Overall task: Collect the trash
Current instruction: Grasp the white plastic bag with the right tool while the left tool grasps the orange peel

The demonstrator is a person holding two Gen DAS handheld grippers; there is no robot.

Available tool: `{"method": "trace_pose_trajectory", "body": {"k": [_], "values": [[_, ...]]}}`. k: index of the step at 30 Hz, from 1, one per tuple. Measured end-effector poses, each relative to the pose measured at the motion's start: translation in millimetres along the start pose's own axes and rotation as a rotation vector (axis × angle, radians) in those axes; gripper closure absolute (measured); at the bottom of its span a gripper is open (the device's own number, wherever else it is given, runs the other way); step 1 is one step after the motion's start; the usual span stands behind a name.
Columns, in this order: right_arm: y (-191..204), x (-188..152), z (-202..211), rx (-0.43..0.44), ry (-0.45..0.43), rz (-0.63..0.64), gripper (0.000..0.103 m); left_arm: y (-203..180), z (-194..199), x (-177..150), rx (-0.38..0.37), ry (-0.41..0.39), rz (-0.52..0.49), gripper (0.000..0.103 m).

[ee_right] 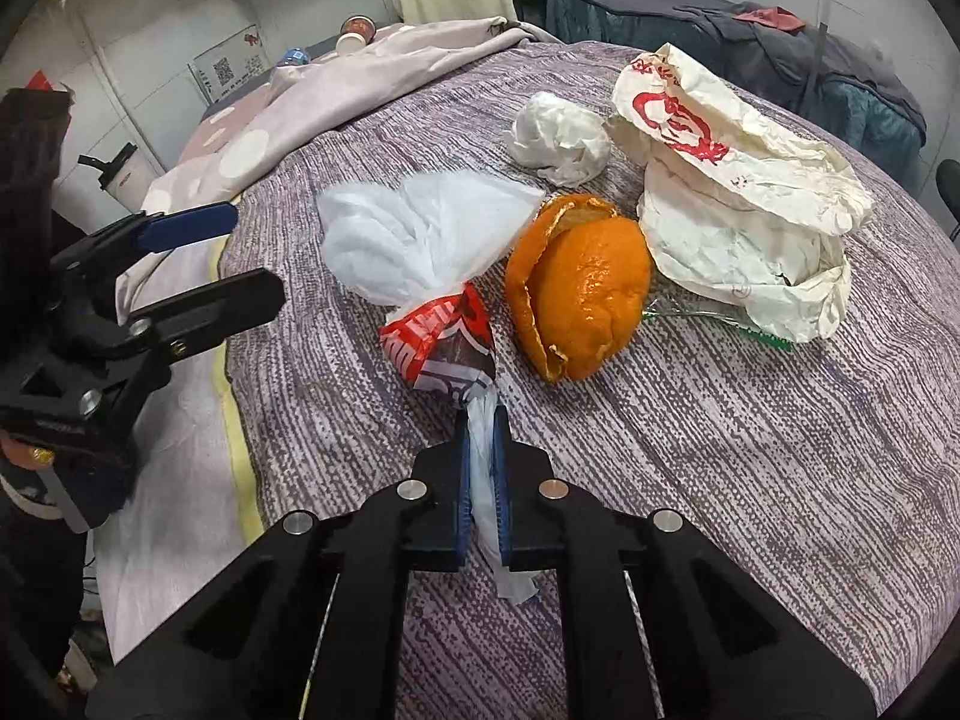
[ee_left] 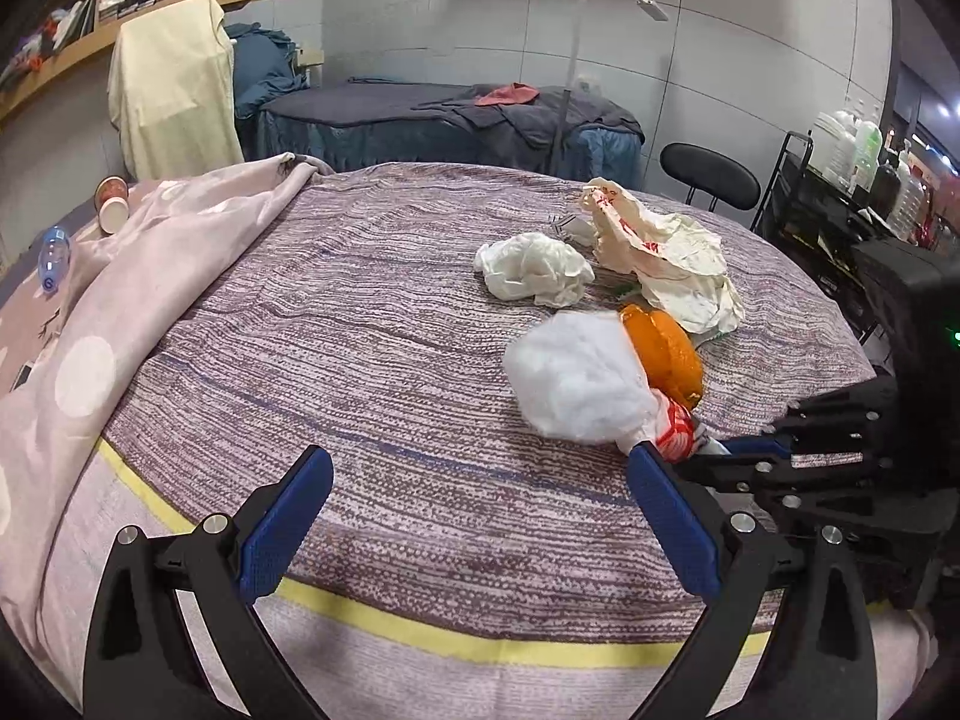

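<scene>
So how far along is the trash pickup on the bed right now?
Nothing looks collected yet. In hand: the right gripper is shut on the twisted end of the plastic bag, which still lies on the bedspread. The left gripper is open and empty. Left to gather: orange peel, tissue wad and paper bag.

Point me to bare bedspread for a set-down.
Free: the striped bedspread between the pink quilt and the plastic bag, down to the yellow stripe. Crowded: orange peel, paper bag and tissue wad bunch together.
</scene>
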State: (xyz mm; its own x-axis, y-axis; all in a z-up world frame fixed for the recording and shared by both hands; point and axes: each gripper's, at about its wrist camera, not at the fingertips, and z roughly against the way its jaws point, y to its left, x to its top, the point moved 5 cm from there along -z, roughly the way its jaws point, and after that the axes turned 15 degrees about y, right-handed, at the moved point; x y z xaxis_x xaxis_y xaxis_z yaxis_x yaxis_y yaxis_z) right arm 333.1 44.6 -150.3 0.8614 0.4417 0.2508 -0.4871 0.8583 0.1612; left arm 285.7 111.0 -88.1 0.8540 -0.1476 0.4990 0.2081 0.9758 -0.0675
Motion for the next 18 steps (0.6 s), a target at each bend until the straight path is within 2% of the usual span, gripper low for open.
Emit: {"method": "trace_pose_trajectory", "body": {"k": [5, 10, 14, 18], "values": [[-11, -22, 46, -0.023, -0.114, -0.046, 0.097, -14, -5, 11, -0.046, -0.003, -0.02, 0.006], [-46, -46, 93, -0.068, -0.24, -0.166, 0.097, -41, -15, 25, -0.07, 0.013, -0.061, 0.006], [-78, -68, 120, -0.089, -0.307, -0.268, 0.097, -65, -34, 43, -0.069, 0.076, -0.072, 0.006], [-92, -83, 127, -0.094, -0.332, -0.324, 0.097, -87, -62, 58, -0.042, 0.16, -0.089, 0.008]]}}
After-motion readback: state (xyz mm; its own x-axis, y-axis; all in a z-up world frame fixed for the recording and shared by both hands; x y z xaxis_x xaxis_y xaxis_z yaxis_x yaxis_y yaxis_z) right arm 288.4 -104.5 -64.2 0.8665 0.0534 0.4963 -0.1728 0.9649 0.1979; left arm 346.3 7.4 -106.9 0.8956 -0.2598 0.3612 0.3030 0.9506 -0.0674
